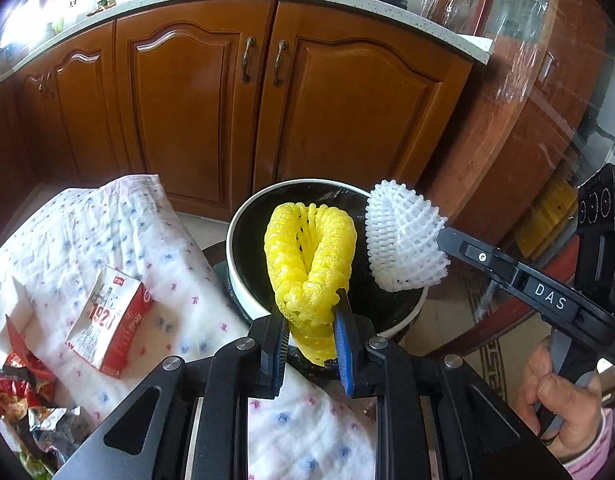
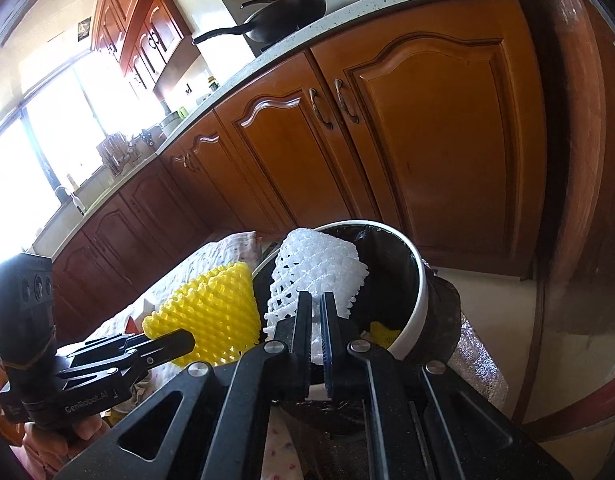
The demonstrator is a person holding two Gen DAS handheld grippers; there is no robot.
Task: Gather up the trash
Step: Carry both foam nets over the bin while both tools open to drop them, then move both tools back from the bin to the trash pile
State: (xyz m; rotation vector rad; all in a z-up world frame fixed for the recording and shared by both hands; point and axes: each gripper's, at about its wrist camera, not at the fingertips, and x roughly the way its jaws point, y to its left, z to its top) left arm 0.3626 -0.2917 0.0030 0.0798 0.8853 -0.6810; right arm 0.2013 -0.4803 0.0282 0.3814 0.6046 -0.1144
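Pinching a yellow foam fruit net (image 1: 311, 264), the left gripper (image 1: 313, 344) holds it over the white-rimmed, black-lined trash bin (image 1: 243, 280); the right gripper (image 2: 317, 344) clamps a white foam net (image 2: 315, 272) above that bin.

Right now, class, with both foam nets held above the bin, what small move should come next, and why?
Probably open the left gripper: its yellow foam net already hangs over the bin, whose black liner is open below. The right gripper holds the white foam net over it too, so it can follow.
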